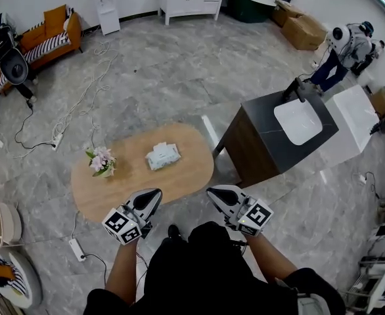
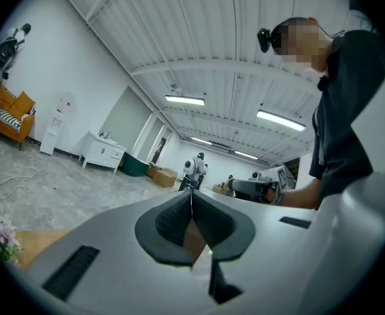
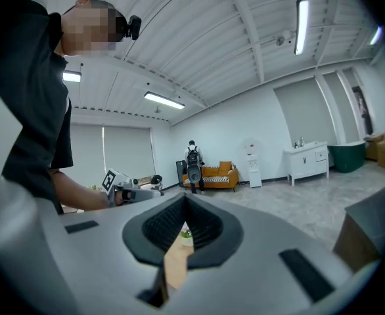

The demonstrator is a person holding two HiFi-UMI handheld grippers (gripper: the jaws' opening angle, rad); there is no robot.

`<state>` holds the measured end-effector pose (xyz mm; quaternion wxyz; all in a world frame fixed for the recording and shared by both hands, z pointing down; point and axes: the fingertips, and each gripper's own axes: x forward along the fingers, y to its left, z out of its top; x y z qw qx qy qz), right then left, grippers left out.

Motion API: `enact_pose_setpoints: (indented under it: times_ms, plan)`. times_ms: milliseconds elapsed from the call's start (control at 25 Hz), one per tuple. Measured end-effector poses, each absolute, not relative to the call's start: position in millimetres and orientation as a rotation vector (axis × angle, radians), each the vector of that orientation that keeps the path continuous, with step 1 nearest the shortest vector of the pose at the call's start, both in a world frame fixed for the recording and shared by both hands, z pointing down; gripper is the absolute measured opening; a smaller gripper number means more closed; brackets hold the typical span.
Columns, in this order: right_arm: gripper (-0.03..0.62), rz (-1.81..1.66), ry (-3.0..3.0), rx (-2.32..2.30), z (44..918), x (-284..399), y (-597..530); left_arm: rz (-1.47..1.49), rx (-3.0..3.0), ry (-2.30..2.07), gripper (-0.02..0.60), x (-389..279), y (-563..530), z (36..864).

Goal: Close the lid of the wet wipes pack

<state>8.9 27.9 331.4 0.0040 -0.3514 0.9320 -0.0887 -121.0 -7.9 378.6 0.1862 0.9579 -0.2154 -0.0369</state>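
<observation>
- Near the middle of the oval wooden table lies the wet wipes pack, with a small bunch of flowers by the left end.
- The left gripper hangs at the table's near edge, its claw pressed together on nothing.
- The right gripper hangs just off the near right end, its claw likewise closed and empty.

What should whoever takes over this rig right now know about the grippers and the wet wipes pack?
Left gripper: shut, empty, by the table's near edge.
Right gripper: shut, empty, beside it.
Wet wipes pack: mid-table, apart from both grippers; flowers at its left.
Done: nothing that shows; lid state too small to tell.
Left: reach the pack, press lid shut.
</observation>
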Motion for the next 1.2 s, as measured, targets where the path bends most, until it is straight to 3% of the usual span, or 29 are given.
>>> enact_pose_setpoints:
  times_ms: [760, 1200]
  plan:
    - [0.008, -0.422, 3.070, -0.770, 382.9, 73.2, -218.2, 0.060, 2.538, -0.973, 0.015, -104.7, -191.5, 397.0]
    - [0.011, -0.511, 3.168, -0.592, 475.1, 55.5, -314.2, 0.218, 2.425, -1.034, 0.017, -135.5, -256.6, 491.9]
